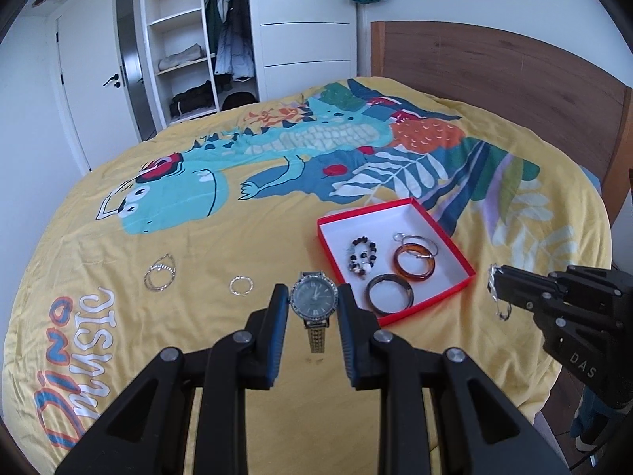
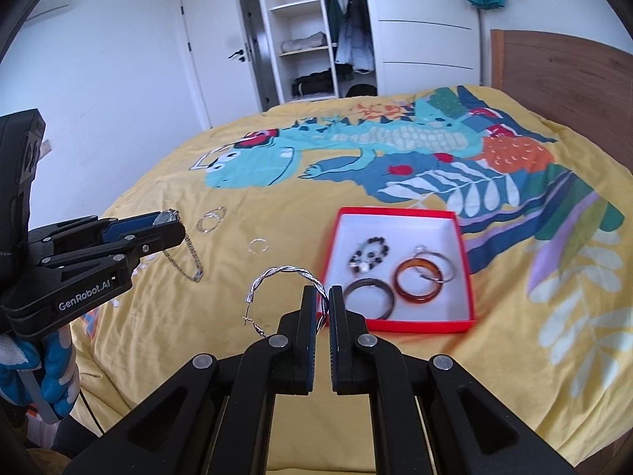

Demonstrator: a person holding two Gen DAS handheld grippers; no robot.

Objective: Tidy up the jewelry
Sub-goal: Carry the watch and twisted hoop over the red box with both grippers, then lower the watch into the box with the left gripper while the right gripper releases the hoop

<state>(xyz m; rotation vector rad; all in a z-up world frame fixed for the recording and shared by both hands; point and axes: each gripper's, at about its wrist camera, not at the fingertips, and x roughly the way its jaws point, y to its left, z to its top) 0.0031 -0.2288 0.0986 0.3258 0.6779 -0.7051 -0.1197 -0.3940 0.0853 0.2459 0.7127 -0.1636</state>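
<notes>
My left gripper (image 1: 312, 301) is shut on a dark-faced wristwatch (image 1: 314, 301), held above the bed; the watch's strap hangs down in the right wrist view (image 2: 186, 253). My right gripper (image 2: 323, 301) is shut on a twisted silver hoop (image 2: 277, 281), just left of the red box (image 2: 469, 277). The hoop also shows in the left wrist view (image 1: 496, 293). The box (image 1: 447, 237) holds a beaded bracelet (image 1: 362, 257), an amber bangle (image 1: 415, 263), a dark bangle (image 1: 389, 293) and thin silver hoops (image 1: 419, 243).
A silver bracelet (image 1: 160, 273) and a small silver ring (image 1: 241, 285) lie loose on the yellow dinosaur bedspread (image 1: 198, 348), left of the box. A wooden headboard (image 1: 514, 75) stands at the right, a wardrobe behind.
</notes>
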